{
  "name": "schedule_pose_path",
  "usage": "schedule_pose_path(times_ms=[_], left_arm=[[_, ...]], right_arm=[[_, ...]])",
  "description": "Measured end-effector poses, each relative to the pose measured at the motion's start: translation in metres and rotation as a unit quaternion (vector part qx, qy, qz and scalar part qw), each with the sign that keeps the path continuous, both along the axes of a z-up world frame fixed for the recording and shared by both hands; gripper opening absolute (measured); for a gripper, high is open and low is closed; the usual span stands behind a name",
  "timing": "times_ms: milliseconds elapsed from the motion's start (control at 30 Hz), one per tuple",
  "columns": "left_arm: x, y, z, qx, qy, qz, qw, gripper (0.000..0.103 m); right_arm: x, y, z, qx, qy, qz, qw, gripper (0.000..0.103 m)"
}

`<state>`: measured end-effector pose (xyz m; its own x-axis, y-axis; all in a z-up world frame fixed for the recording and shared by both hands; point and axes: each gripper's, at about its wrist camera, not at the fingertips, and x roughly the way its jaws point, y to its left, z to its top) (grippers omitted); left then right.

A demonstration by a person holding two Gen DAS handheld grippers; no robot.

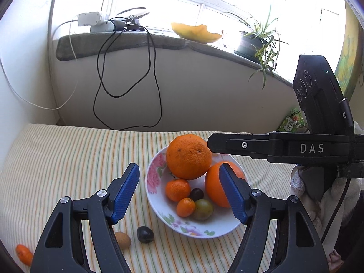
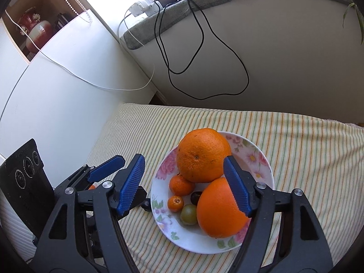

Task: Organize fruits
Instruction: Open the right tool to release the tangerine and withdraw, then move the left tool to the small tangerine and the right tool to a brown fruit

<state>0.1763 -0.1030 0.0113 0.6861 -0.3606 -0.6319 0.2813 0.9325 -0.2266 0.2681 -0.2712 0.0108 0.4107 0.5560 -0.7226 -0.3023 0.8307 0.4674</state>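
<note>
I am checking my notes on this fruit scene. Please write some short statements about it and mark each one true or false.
1. Two big oranges lie in the plate. True.
2. The left gripper holds a fruit. False: it is open and empty.
3. A dark fruit lies on the cloth outside the plate. True.
4. The plate is plain white. False: it has a flower pattern.
5. The right gripper is open. True.

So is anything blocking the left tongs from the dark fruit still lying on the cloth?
Nothing visible. The dark fruit lies bare on the striped cloth, just below the open left tongs. A brown fruit sits beside it, apart, and the bowl is off to the right.
</note>
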Motion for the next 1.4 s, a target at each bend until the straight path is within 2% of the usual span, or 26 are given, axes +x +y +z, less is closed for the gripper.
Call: schedule_pose_path(times_ms=[300,800,967,1033,1100,1400], left_arm=[[-0.021,0.014,0.003,0.003,-0.008,0.013,0.9999,0.076],[-0.058,0.045,0.003,0.023,-0.035,0.040,0.9983,0.076],[-0.072,0.062,-0.003,0.026,-0.036,0.049,0.9978,0.076],[-0.078,0.070,-0.006,0.029,-0.036,0.052,0.9976,0.076],[-0.084,0.079,-0.010,0.033,-0.033,0.058,0.9972,0.076],[-0.114,0.133,-0.035,0.034,-0.006,0.114,0.9928,0.079]], right_arm=[[-0.021,0.005,0.004,-0.020,-0.016,0.000,1.000,0.075],[-0.064,0.014,0.019,-0.031,-0.093,-0.012,0.995,0.075],[-0.078,0.018,0.015,-0.023,-0.097,-0.018,0.995,0.075],[-0.083,0.021,0.012,-0.017,-0.094,-0.018,0.995,0.079],[-0.089,0.024,0.009,-0.018,-0.097,-0.018,0.995,0.088],[-0.112,0.058,-0.004,-0.047,-0.110,0.029,0.992,0.088]])
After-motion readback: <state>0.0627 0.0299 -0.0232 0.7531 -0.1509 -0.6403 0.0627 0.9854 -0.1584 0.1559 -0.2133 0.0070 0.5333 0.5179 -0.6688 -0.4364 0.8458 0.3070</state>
